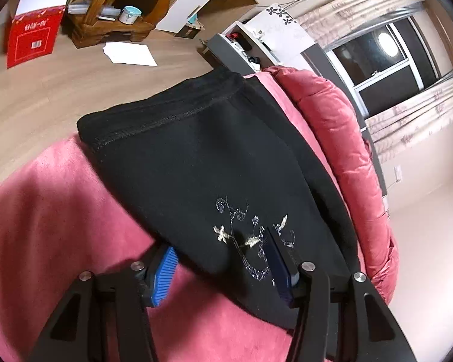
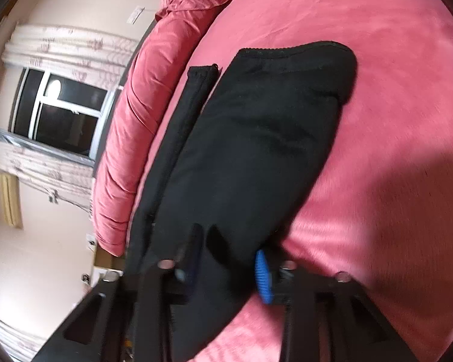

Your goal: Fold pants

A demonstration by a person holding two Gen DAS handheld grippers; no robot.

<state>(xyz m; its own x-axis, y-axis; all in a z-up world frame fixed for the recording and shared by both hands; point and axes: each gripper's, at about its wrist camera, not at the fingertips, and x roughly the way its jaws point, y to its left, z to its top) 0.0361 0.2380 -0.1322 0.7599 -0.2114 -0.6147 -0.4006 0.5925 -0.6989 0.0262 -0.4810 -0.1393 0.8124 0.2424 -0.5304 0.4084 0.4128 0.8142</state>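
Black pants [image 1: 196, 150] with a silver embroidered flower motif lie on a pink bed cover [image 1: 60, 211]; the waistband is at the far end in the left wrist view. My left gripper [image 1: 223, 262] is open, its blue pads on either side of the pants' near edge, with fabric between them. In the right wrist view the pants [image 2: 256, 150] lie folded lengthwise, one leg hem at the far end. My right gripper [image 2: 226, 259] is open around the near fabric edge, its blue pad [image 2: 262, 277] at the right.
A rolled red quilt [image 1: 341, 138] lies along the bed's far side, also in the right wrist view [image 2: 142, 114]. Beyond the bed are a wooden floor, a red box [image 1: 33, 39], white paper [image 1: 130, 54], a wooden stand [image 1: 117, 9], and a dark window [image 1: 386, 60].
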